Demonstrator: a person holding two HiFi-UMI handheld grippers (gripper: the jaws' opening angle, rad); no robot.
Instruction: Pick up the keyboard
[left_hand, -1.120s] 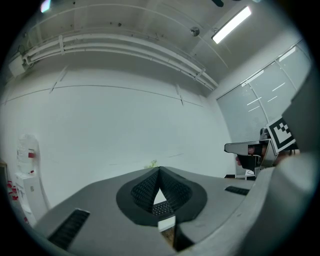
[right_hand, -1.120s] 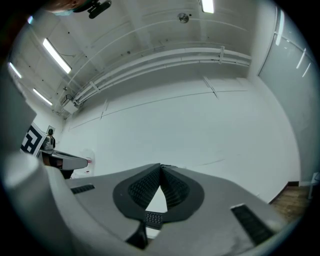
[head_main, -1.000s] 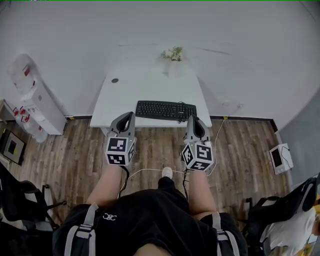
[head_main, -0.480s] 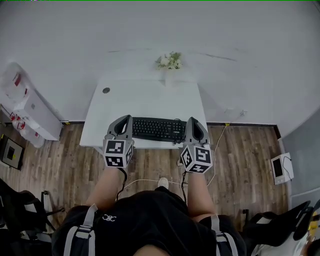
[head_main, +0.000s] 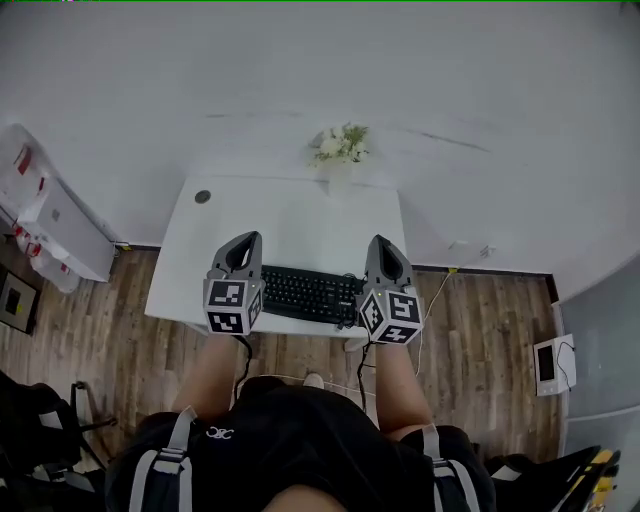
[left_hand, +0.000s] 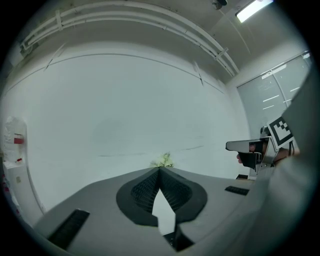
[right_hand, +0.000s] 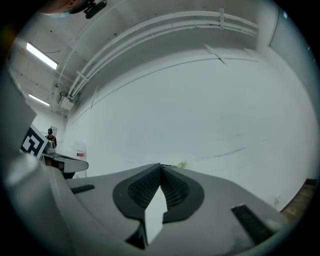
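A black keyboard (head_main: 312, 295) lies along the near edge of a white table (head_main: 290, 215) in the head view. My left gripper (head_main: 247, 240) hovers above the keyboard's left end, its jaws shut with nothing between them. My right gripper (head_main: 380, 243) hovers above the keyboard's right end, also shut and empty. Both point level toward the white wall. In the left gripper view the shut left gripper (left_hand: 159, 169) points at the wall, and the right gripper (left_hand: 252, 150) shows at the right. In the right gripper view the right gripper (right_hand: 160, 166) is shut too. The keyboard is hidden in both gripper views.
A vase of pale flowers (head_main: 340, 146) stands at the table's far edge, against the wall. A small dark round object (head_main: 203, 197) lies at the far left corner. White boxes (head_main: 45, 215) stand on the floor at the left. A cable (head_main: 430, 300) hangs at the table's right.
Both grippers have moved forward, from in front of the table's near edge to above the keyboard's two ends. The table has come closer in the head view. Both stay shut.
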